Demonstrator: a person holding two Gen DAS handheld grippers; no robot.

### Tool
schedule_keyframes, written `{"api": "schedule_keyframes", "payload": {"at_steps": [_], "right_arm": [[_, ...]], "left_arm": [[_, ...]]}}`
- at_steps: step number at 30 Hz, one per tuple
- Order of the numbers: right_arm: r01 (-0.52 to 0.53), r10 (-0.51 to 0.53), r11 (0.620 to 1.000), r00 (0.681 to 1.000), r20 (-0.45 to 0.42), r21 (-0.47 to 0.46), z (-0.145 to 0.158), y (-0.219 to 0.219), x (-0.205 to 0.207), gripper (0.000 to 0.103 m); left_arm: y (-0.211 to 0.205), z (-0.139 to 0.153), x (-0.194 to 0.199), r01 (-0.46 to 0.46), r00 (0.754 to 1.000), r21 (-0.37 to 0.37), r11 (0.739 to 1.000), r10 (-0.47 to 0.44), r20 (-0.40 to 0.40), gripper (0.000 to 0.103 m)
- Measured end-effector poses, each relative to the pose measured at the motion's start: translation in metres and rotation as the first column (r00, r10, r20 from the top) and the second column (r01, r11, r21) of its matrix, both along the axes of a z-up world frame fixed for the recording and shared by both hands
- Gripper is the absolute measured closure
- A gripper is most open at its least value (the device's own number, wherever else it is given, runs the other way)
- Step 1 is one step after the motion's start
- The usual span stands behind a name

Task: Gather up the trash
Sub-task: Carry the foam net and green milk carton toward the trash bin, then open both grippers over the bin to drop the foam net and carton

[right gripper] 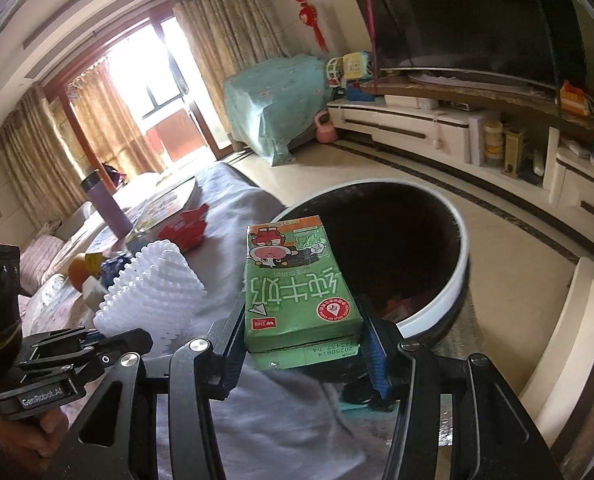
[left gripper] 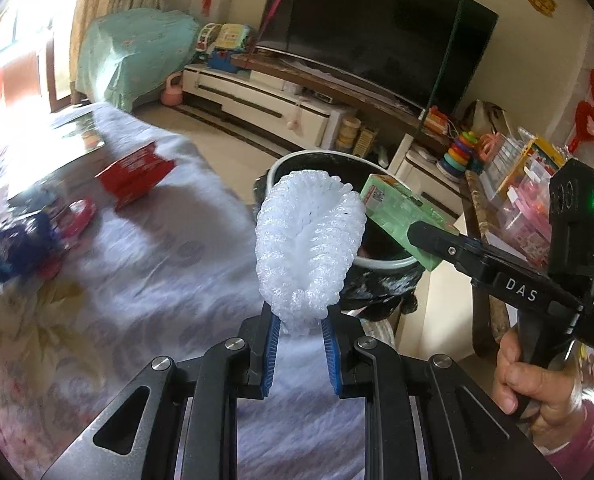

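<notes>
My left gripper (left gripper: 297, 320) is shut on the lower end of a white foam fruit net (left gripper: 311, 240), which stands upright just in front of the trash bin. The bin (left gripper: 381, 265) is round with a white rim and a black liner, and stands on the floor beside the table. My right gripper (right gripper: 303, 338) is shut on a green milk carton (right gripper: 297, 292), holding it over the bin's near rim (right gripper: 455, 280). In the left wrist view that carton (left gripper: 397, 210) hangs above the bin's opening. The foam net (right gripper: 153, 292) and left gripper (right gripper: 135, 340) show at the lower left of the right wrist view.
On the cloth-covered table (left gripper: 145, 280) lie a red box (left gripper: 135, 174), a blue packet (left gripper: 17, 248) and a pink item (left gripper: 79, 216). A purple bottle (right gripper: 105, 204) and an orange (right gripper: 79, 270) stand further back. A TV cabinet (right gripper: 397, 124) lines the far wall.
</notes>
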State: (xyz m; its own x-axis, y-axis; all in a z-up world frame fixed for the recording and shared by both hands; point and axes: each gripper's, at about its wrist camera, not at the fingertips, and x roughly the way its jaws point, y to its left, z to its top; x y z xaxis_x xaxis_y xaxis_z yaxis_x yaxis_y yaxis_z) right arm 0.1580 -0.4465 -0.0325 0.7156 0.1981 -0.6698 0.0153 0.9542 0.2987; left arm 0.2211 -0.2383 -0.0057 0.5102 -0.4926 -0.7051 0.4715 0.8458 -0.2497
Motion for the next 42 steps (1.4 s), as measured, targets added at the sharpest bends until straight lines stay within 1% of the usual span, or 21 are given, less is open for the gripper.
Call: {"api": "schedule_keyframes", "payload": {"at_steps": [8, 15, 21, 28, 37, 39, 40, 41, 42], "right_arm": [[0.035, -0.035, 0.999, 0.999, -0.015, -0.017, 0.0, -0.024, 0.01, 0.052], [0.047, -0.048, 0.998, 0.998, -0.031, -0.033, -0.002, -0.034, 0.021, 0.052], [0.051, -0.053, 0.997, 0.998, -0.04, -0.049, -0.003, -0.04, 0.031, 0.052], [0.052, -0.056, 0.997, 0.997, -0.054, -0.06, -0.006, -0.046, 0.039, 0.052], [0.046, -0.051, 0.997, 0.996, -0.074, -0.064, -0.009, -0.053, 0.05, 0.052], [0.048, -0.053, 0.997, 0.996, -0.076, -0.066, -0.009, -0.053, 0.052, 0.051], [0.05, -0.055, 0.997, 0.995, -0.078, -0.065, -0.009, -0.054, 0.052, 0.051], [0.049, -0.055, 0.997, 0.995, -0.081, -0.067, -0.01, -0.055, 0.053, 0.05], [0.053, -0.059, 0.996, 0.995, -0.081, -0.072, -0.01, -0.055, 0.053, 0.05]], "left_arm": [[-0.028, -0.001, 0.028, 0.03, 1.0, 0.015, 0.999, -0.03, -0.008, 0.084], [-0.044, -0.001, 0.049, 0.049, 0.999, 0.023, 0.999, -0.049, -0.003, 0.084], [-0.058, -0.006, 0.066, 0.069, 0.997, 0.031, 0.997, -0.068, -0.023, 0.084], [-0.066, -0.011, 0.08, 0.077, 0.996, 0.036, 0.996, -0.076, -0.047, 0.084], [-0.078, -0.014, 0.089, 0.077, 0.996, 0.051, 0.996, -0.074, -0.056, 0.081], [-0.08, -0.014, 0.09, 0.065, 0.997, 0.057, 0.996, -0.062, -0.054, 0.073], [-0.08, -0.014, 0.091, 0.059, 0.997, 0.058, 0.997, -0.055, -0.059, 0.06], [-0.079, -0.015, 0.091, 0.055, 0.997, 0.05, 0.997, -0.051, -0.06, 0.053], [-0.077, -0.015, 0.09, 0.054, 0.997, 0.041, 0.998, -0.052, -0.058, 0.052]]}}
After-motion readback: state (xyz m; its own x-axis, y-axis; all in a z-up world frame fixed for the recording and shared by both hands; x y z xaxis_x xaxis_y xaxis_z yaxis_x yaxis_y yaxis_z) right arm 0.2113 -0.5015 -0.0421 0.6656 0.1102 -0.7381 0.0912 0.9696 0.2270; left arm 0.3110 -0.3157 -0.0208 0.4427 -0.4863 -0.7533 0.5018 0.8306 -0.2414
